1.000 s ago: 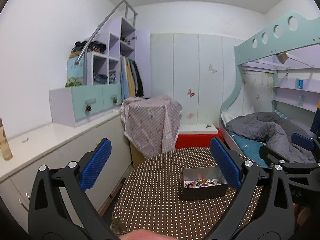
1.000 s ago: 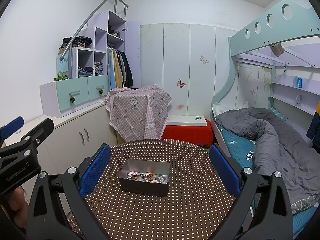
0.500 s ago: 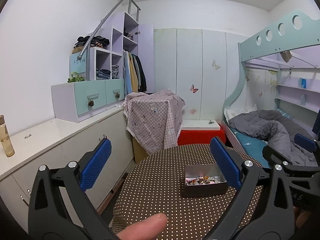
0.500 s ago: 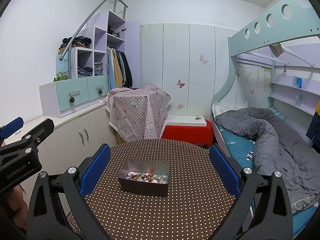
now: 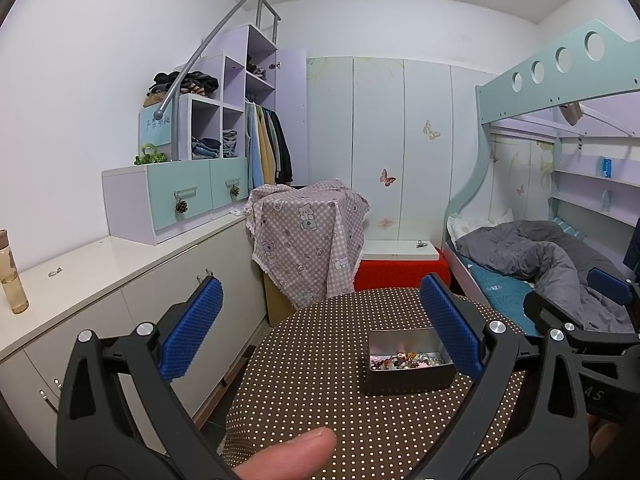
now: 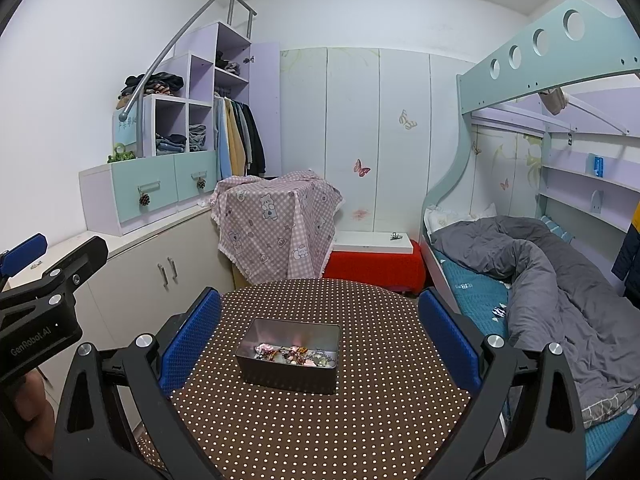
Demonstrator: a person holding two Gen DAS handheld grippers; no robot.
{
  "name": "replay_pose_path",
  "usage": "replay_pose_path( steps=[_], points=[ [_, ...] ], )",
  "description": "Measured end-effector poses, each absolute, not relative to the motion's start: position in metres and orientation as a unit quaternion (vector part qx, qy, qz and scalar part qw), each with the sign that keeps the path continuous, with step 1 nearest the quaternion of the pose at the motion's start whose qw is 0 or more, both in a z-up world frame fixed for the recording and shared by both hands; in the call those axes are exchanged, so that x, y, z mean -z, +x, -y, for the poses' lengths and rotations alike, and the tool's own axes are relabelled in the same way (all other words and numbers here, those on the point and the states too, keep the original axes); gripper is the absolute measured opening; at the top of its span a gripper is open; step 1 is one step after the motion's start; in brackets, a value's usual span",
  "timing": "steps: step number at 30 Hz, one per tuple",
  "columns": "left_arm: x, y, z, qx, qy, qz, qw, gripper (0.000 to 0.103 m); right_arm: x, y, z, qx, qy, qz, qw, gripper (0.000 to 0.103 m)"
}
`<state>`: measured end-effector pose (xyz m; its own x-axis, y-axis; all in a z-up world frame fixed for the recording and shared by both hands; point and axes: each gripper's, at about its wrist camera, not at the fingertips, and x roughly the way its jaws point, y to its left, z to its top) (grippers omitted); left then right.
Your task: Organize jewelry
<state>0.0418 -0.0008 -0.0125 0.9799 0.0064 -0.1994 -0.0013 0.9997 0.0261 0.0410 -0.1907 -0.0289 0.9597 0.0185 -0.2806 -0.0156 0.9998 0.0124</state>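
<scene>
A grey metal tin [image 6: 290, 358] with a tangle of jewelry [image 6: 296, 354] inside stands on the round brown polka-dot table [image 6: 360, 420]. In the left wrist view the tin [image 5: 408, 372] sits to the right, partly behind the right blue pad. My left gripper [image 5: 320, 328] is open and empty, held above the table's left side. My right gripper [image 6: 320, 328] is open and empty, held above the near edge with the tin between its pads in view. The left gripper's body [image 6: 40, 312] shows at the left of the right wrist view.
A white cabinet counter [image 5: 100, 264] with a bottle [image 5: 10, 276] runs along the left. A stand draped in pink check cloth [image 6: 276, 224] and a red box [image 6: 376, 264] stand behind the table. A bunk bed with a grey duvet [image 6: 540, 280] is at the right.
The left gripper's view has tilted up and shifted left, so the tin sits lower right in it. A thumb has come into its bottom edge. The right gripper has stayed still.
</scene>
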Motion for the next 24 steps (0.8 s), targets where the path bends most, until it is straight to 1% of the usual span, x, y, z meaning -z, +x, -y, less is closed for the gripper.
replay_pose_path(
  steps=[5,9,17,24],
  points=[
    [0.0124,0.0418,0.0011,-0.003,0.014,-0.1,0.995,0.097,0.0288,0.0406,0.1906,-0.009,0.005,-0.142,0.99,0.095],
    [0.0117,0.0361,-0.0004,0.002,0.011,-0.075,0.997,0.097,0.0301,0.04,0.1908,-0.009,0.006,-0.144,0.99,0.095],
    [0.0103,0.0445,-0.0012,-0.009,0.01,-0.104,0.994,0.097,0.0295,0.0398,0.1913,-0.009,0.006,-0.144,0.989,0.095],
    [0.0107,0.0459,-0.0022,-0.006,0.009,-0.107,0.994,0.097,0.0291,0.0402,0.1921,-0.009,0.006,-0.145,0.989,0.095]
  ],
)
